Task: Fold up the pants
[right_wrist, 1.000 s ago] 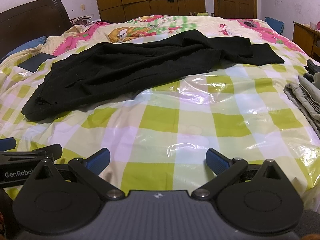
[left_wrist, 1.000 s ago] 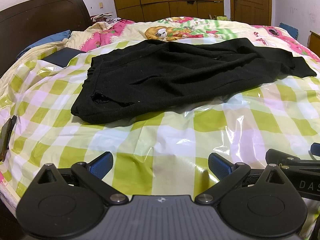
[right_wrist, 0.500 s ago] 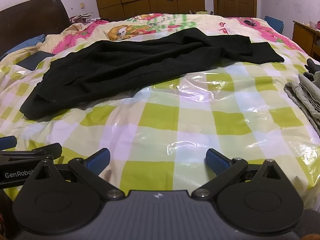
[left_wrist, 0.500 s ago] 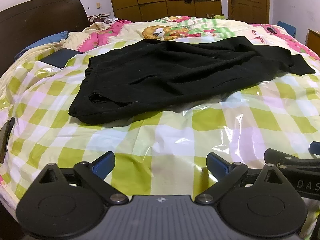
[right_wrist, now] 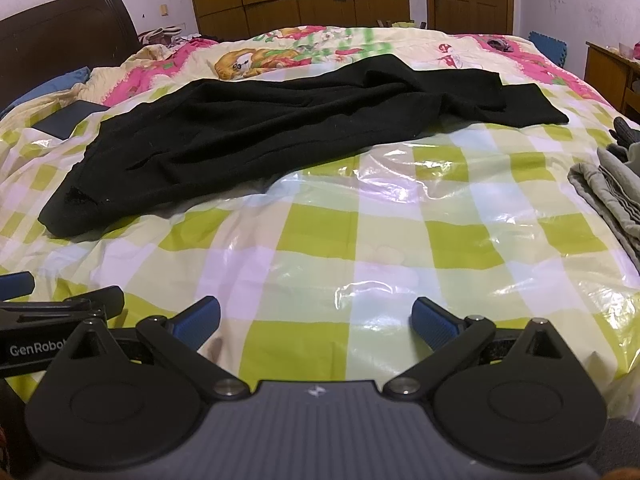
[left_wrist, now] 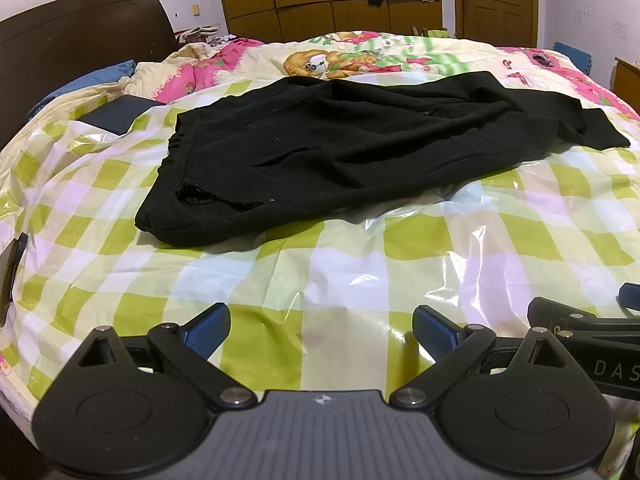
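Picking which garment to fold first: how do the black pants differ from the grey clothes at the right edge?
The black pants lie spread long across the bed's middle; the grey clothes sit bunched at its right edge, partly out of frame. The pants are black and plain, the grey clothes pale with layered folds. Both rest on the checked plastic cover, untouched by either gripper.

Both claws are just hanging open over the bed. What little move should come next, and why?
Probably move the left gripper forward to the waistband corner of the black pants. Both it and the right gripper are open and empty, over bare checked cover, short of the pants, which lie flat and unfolded. That corner is the nearest edge to grasp.
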`<state>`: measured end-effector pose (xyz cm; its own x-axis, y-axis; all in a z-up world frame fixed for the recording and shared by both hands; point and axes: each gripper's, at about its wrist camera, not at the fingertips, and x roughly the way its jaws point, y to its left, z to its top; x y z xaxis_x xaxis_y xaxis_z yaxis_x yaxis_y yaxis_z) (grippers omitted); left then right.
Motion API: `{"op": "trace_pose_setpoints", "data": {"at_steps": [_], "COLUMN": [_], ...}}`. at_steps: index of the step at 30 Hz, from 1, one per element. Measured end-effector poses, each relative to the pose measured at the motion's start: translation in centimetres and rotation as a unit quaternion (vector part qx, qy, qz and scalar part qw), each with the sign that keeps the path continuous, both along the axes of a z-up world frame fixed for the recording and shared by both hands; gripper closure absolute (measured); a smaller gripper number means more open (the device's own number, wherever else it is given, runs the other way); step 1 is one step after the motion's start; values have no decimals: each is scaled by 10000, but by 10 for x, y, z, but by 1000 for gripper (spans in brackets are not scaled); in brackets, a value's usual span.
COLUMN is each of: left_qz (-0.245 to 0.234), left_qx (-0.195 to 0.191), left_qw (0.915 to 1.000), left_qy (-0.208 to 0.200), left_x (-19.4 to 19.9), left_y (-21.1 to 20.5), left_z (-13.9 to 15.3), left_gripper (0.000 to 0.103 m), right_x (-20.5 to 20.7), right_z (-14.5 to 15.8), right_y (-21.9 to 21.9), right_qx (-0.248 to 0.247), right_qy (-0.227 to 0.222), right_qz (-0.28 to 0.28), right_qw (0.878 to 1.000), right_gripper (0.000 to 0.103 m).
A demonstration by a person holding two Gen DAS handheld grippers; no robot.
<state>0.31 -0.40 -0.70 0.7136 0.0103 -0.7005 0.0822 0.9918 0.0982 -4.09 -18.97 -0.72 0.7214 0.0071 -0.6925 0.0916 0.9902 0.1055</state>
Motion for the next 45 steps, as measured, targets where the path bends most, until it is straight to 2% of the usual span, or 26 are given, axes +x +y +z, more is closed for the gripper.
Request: {"op": "trace_pose_setpoints", "data": {"at_steps": [21,30,35,40,45], "left_qz": [-3,42,10,-134,347], "left_qx": [-1,-115,-103,-112,-121], "left_qw": [10000,9999,9999,9994,9980], "left_qy": [-16,19,-58,-295,-523], "left_x": [0,5,7,22,45], "left_y": [0,6,8,25,69], "left_z": [-1,-4,-2,10,15], "left_gripper": [0,0,0,0,0], "right_x": [1,2,9,26,59], "right_z": [0,-1,5,20,30], "right_y": [0,3,8,20,51], "right_qx": [2,-29,-89,-305,-636], "right_qy": [7,28,61,-153,-399], "right_qz": [-1,36,64,433,1179], "right_qw": [10000,10000,9999,9985,9902], "right_gripper": [1,1,2,2,2]}}
